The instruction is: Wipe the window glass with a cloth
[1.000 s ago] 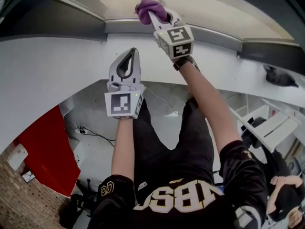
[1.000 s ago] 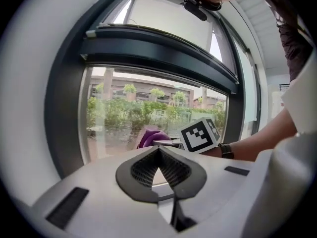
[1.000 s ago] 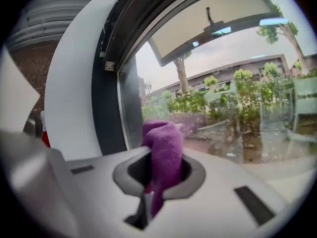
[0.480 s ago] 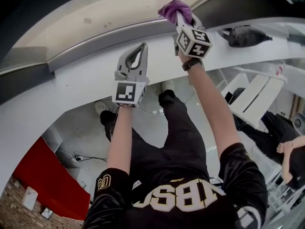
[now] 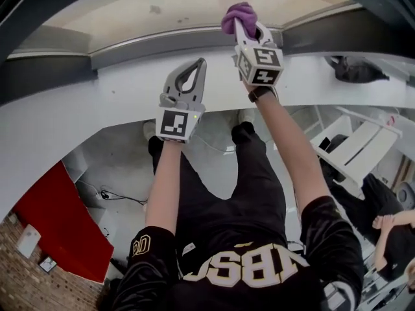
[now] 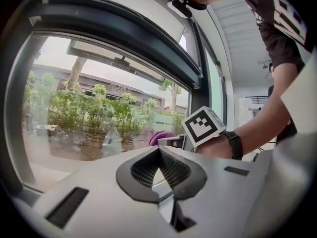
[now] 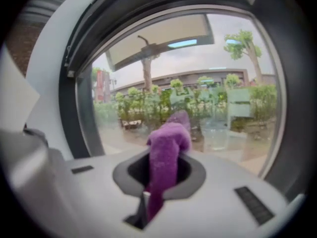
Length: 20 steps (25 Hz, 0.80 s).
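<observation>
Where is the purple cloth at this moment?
The purple cloth is at the head view's top, right of centre, clamped in the right gripper close against the window glass.

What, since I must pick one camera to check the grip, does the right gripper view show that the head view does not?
Only the right gripper view shows the fuzzy purple cloth pinched between the jaws of the right claw, plus green trees and a long building beyond the window glass. Only the head view shows the left claw, shut and empty, the person's black shirt and a red panel. Both show the cloth held up at the window, inside its dark window frame.
</observation>
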### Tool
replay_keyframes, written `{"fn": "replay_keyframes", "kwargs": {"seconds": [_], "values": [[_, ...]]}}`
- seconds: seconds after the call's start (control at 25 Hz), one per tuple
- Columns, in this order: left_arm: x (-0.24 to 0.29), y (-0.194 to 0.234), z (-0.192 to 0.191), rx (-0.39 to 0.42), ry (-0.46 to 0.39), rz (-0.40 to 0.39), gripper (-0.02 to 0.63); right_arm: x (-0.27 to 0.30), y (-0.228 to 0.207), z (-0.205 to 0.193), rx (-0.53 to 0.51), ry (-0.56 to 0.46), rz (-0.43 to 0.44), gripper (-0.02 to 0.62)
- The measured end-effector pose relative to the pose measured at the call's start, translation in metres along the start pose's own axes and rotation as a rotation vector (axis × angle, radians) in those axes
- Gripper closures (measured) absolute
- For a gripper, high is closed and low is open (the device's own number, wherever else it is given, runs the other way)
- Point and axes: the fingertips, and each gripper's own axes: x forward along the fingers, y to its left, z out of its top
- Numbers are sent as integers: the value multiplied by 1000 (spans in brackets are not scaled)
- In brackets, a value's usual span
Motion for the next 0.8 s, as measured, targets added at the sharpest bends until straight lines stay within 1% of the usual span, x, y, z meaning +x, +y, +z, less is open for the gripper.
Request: {"fn": "replay_keyframes", "kwargs": {"seconds": [0.08,0.12,0.2,0.28,0.36,0.48,0.56,0.64,0.68,0.76,0.8], "values": [[-36,42,-7,21,19,51,589,18,62,-2,-37,-9,72,558],[-56,66,-10,37,30,84,589,31,99,-2,-54,-16,124,558],[-99,113,-16,66,47,148,589,56,179,0,-87,-37,248,558],[-142,151,-24,71,59,192,589,76,257,3,-102,-62,377,558],[-181,180,-33,76,78,232,589,90,327,4,-101,-82,499,558],[-228,212,-39,110,114,285,589,115,421,3,-141,-91,638,558],[-256,226,-46,84,127,324,589,130,478,-1,-182,-84,716,558],[-275,229,-57,46,145,342,589,141,520,-7,-193,-64,769,558],[-280,228,-63,35,158,339,589,147,533,-12,-191,-49,781,558],[-278,222,-74,24,177,316,589,160,539,-23,-214,-15,777,558],[-272,218,-78,26,178,300,589,167,532,-31,-240,2,760,558]]}}
